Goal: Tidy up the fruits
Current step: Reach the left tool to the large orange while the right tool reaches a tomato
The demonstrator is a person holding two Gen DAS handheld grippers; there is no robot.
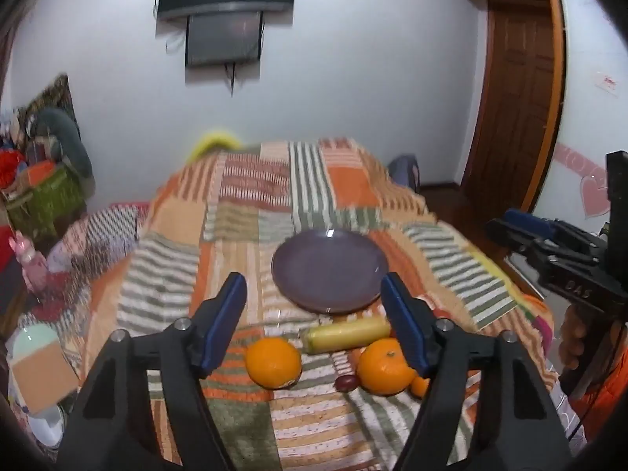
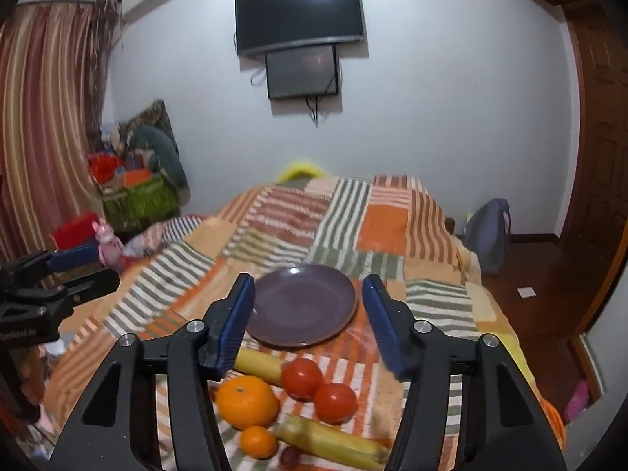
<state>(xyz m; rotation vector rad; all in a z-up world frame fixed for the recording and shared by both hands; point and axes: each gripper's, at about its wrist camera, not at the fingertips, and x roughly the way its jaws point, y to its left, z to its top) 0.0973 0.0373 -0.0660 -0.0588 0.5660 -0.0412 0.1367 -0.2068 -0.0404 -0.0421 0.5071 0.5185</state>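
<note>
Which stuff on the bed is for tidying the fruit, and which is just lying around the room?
For the job: purple plate, big orange, small orange, two tomatoes, bananas, dark grape.

Just lying about: wall TV, striped curtain, green basket, backpack.

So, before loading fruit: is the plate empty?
Empty. The plate shows only bare purple surface; all fruit lies on the blanket in front of it.

A glossy round purple ceramic plate [image 2: 302, 310] lies on a soft striped patchwork cloth bedspread [image 2: 392, 231]; the smooth red tomatoes [image 2: 302, 377] shine
</note>
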